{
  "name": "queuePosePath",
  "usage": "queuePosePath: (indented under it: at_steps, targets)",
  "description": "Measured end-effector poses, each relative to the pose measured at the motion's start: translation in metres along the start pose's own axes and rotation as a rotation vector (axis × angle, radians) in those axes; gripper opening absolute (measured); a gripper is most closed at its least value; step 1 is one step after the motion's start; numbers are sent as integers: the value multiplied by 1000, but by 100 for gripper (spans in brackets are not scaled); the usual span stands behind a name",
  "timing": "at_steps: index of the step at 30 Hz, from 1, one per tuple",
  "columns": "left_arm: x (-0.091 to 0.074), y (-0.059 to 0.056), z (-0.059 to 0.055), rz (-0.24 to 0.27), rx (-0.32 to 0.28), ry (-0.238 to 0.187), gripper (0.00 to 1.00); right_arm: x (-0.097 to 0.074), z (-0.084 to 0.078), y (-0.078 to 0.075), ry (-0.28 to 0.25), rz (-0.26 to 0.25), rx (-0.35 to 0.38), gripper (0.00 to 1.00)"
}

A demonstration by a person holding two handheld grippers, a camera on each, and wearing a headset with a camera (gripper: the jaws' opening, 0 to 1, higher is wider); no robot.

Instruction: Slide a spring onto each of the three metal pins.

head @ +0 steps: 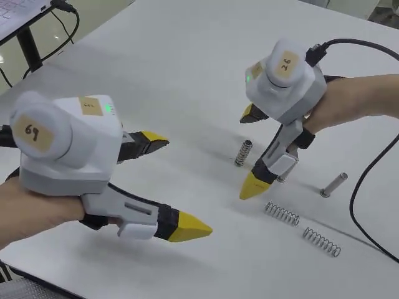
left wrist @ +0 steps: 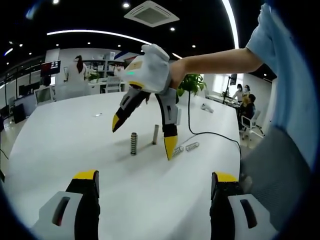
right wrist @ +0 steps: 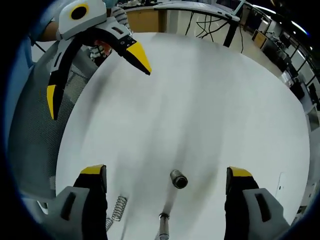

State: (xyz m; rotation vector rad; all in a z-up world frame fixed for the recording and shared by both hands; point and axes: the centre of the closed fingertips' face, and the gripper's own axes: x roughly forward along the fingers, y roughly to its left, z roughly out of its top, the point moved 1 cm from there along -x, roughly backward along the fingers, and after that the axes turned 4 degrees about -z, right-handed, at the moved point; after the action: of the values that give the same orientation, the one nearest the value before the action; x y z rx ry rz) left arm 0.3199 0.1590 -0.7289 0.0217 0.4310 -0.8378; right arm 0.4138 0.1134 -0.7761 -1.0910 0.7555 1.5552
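Your right tool [head: 250, 150], jaws spread, straddled the sprung pin [head: 244, 153] standing mid-bench, probably to clear it; loose springs [head: 282, 213] lay toward the near edge, your left tool [head: 177, 187] hovering spread

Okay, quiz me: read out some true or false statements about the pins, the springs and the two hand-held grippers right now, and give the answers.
1. One upright pin already wears a spring. True.
2. The right hand-held gripper is clamped on a spring. False: its jaws stand open with nothing between them.
3. Two loose springs lie on the table. True.
4. The left hand-held gripper is shut. False: its jaws are spread wide and hold nothing.
5. A black cable runs across the table beside the loose springs. True.
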Motion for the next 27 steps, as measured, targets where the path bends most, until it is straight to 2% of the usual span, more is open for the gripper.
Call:
queuePosePath:
  at_steps: [3, 11, 16, 22, 27]
  targets:
    - [-1, 0, 2, 1, -4, -9, 90, -2, 0, 1, -14, -5, 12, 100]
    - [-2, 0, 2, -6, -3, 0, 90, -11, 1, 7, -66, -33, 36, 100]
    - [-1, -1, 4, -11, 8, 3, 90, -21, 4, 13, -117, -54, 67, 100]
    - [1, -2, 12, -25, 20, -16, 89, -36, 3, 18, -210, -97, 117, 100]
    - [2, -3, 14, -38, 35, -9, 89, -51, -4, 23, -275, -144, 182, 100]
